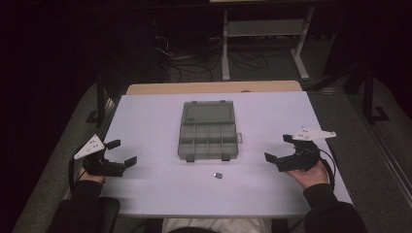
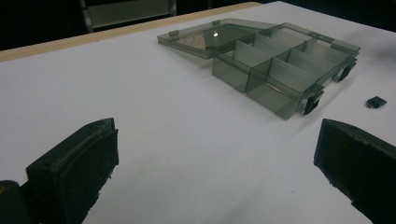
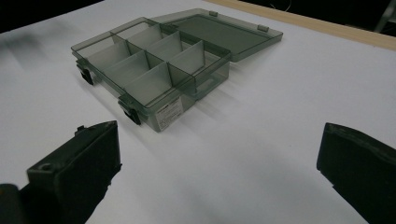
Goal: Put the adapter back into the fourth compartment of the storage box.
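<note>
While both grippers, left and right, gape empty, the left gripper view adds a chip beside the open box

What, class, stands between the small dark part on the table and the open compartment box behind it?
Nothing visible does. The small dark part lies alone on the white table, just on the person's side of the compartment box, whose lid lies folded back; bare tabletop separates them.
</note>
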Demonstrator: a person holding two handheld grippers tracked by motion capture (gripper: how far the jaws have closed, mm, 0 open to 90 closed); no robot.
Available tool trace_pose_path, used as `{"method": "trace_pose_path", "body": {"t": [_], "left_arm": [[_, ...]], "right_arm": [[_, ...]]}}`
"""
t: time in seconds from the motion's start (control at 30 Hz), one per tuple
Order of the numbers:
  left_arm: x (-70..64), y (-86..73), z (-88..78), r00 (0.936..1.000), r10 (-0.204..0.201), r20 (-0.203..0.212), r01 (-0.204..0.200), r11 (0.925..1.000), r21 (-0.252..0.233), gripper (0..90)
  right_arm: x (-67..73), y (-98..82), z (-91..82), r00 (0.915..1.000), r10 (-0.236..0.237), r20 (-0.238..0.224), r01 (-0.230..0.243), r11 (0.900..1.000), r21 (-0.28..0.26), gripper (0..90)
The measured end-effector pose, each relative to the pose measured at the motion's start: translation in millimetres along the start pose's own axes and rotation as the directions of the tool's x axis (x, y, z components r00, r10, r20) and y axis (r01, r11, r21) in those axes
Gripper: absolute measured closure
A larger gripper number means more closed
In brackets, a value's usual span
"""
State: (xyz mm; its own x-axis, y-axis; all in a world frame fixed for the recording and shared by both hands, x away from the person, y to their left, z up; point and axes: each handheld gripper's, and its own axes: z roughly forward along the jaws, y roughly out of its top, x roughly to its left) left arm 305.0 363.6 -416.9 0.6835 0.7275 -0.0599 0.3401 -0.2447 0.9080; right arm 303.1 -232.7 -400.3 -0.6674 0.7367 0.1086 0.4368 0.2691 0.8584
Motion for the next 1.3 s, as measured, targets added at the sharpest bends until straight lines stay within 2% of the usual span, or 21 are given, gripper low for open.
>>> {"method": "trace_pose_path", "body": {"t": [0.33, 0.57, 0.73, 0.97, 1.3], "left_arm": [[-0.1, 0.1, 0.0, 1.0, 0.003, 0.004, -0.002, 1.0, -0.005, 0.0], [-0.3, 0.1, -0.2, 1.0, 0.003, 0.001, -0.003, 1.0, -0.005, 0.0], [-0.3, 0.1, -0.3, 1.0, 0.007, -0.005, -0.007, 1.0, -0.002, 0.0], [-0.5, -0.2, 0.1, 1.0, 0.001, -0.01, -0.001, 1.0, 0.004, 0.0], [-0.1, -0.6, 0.9, 0.9999, -0.001, -0.014, 0.001, 0.9999, 0.011, 0.0]], "right_arm": [[1.2, -0.3, -1.8, 1.0, -0.001, 0.001, 0.001, 1.0, -0.014, 0.0], [3.1, -0.4, -1.2, 0.9999, -0.014, 0.005, 0.014, 1.0, 0.0, 0.0], [2.4, -0.4, -0.7, 1.0, 0.0, 0.008, 0.0, 1.0, -0.002, 0.0], [5.2, 3.8, -1.0, 0.9998, -0.019, 0.007, 0.019, 1.0, -0.002, 0.0], [15.6, 21.5, 5.8, 0.9969, -0.063, -0.046, 0.065, 0.997, 0.038, 0.0]]}}
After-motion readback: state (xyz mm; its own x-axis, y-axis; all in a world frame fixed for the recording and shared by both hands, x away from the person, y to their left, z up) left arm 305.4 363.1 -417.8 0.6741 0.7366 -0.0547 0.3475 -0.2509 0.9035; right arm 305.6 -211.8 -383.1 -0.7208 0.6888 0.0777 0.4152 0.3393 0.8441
